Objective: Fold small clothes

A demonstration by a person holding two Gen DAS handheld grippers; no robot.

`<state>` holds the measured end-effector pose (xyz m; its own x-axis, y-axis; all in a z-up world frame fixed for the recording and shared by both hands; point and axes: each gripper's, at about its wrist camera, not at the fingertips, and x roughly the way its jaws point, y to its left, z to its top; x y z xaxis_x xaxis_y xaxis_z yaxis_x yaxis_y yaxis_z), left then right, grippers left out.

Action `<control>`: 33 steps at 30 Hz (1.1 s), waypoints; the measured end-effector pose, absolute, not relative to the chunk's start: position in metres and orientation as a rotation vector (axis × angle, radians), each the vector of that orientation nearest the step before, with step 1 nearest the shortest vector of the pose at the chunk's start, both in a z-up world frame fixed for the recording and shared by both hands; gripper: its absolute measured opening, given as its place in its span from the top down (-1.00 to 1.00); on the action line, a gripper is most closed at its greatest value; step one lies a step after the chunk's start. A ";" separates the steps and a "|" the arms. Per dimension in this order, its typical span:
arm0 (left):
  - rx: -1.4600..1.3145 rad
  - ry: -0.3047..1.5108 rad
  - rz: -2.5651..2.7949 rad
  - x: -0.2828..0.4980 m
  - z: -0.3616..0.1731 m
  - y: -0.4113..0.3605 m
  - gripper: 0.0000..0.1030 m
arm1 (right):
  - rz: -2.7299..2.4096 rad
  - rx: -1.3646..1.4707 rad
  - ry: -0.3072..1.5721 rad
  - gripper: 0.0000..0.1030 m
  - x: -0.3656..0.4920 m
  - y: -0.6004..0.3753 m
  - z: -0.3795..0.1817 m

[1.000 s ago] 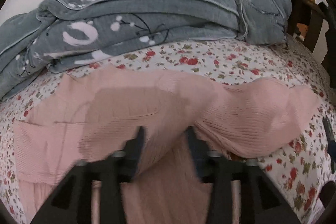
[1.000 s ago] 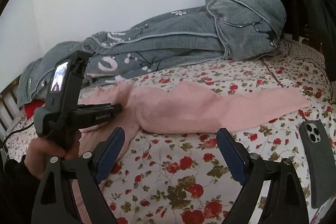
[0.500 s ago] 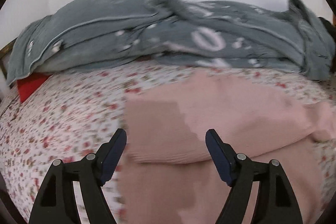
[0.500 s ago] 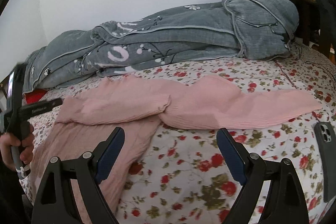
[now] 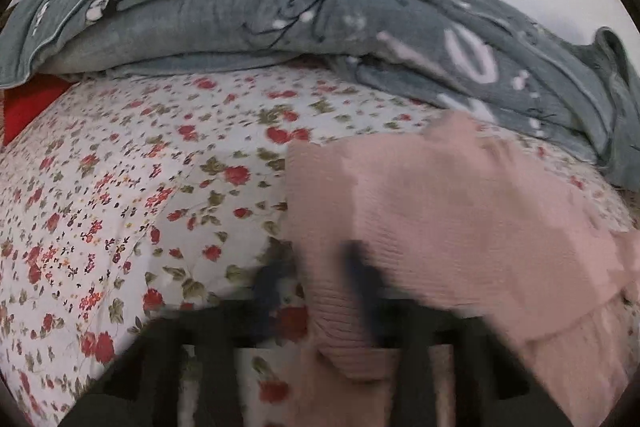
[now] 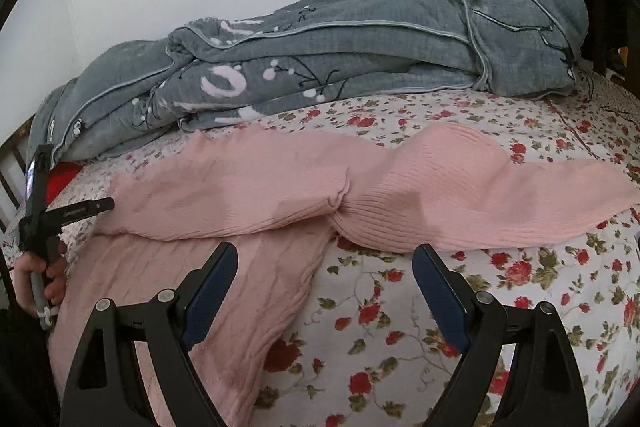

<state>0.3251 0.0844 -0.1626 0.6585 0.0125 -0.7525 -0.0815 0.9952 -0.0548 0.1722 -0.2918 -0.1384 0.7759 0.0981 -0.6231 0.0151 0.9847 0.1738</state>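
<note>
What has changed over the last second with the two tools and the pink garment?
The left tool swung to the pink garment's left end, opened, then shut on its edge. The right tool stayed open, drifting slightly. Grey blanket and floral sheet unchanged.

Light: soft, even, diffuse; no glare, source not visible. Left wrist view: heavy motion blur at 6 o'clock, left gripper (image 5: 316, 279) smeared, pink garment (image 5: 440, 219) soft-edged. Right wrist view: sharp; faint shadows under right gripper (image 6: 324, 291). Both: fisheye bending, black corners, dark smudge at 11 o'clock.
</note>
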 end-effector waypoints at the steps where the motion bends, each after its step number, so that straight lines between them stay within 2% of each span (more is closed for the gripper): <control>1: -0.085 0.843 0.068 0.325 -0.163 0.087 0.85 | 0.046 0.158 0.682 -0.71 0.173 -0.289 -0.140; 3: -0.106 0.791 0.134 0.318 -0.154 0.098 0.96 | 0.044 0.128 0.684 -0.71 0.173 -0.285 -0.142; 9: -0.196 0.778 0.066 0.310 -0.148 0.117 0.96 | 0.054 0.134 0.690 -0.71 0.171 -0.281 -0.146; 15: -0.114 0.786 0.009 0.297 -0.146 0.093 0.90 | 0.070 0.131 0.676 -0.71 0.161 -0.273 -0.135; 17: -0.086 0.771 -0.001 0.286 -0.143 0.084 0.71 | 0.066 0.112 0.670 -0.71 0.152 -0.264 -0.127; 19: -0.062 0.749 -0.009 0.276 -0.139 0.081 0.22 | 0.068 0.105 0.671 -0.71 0.133 -0.256 -0.122; 20: -0.044 0.730 -0.009 0.269 -0.137 0.077 0.14 | 0.071 0.103 0.678 -0.71 0.123 -0.252 -0.122; 23: 0.004 0.691 -0.020 0.251 -0.129 0.068 0.03 | 0.095 0.096 0.712 -0.58 0.085 -0.240 -0.128; 25: -0.002 0.671 -0.028 0.233 -0.126 0.065 -0.15 | 0.109 0.083 0.741 -0.54 0.063 -0.231 -0.131; 27: -0.011 0.649 -0.038 0.214 -0.126 0.064 -0.24 | 0.118 0.099 0.750 -0.49 0.042 -0.223 -0.133; 33: 0.009 0.623 0.002 0.170 -0.132 0.058 -0.31 | 0.114 0.031 0.772 -0.45 0.007 -0.177 -0.145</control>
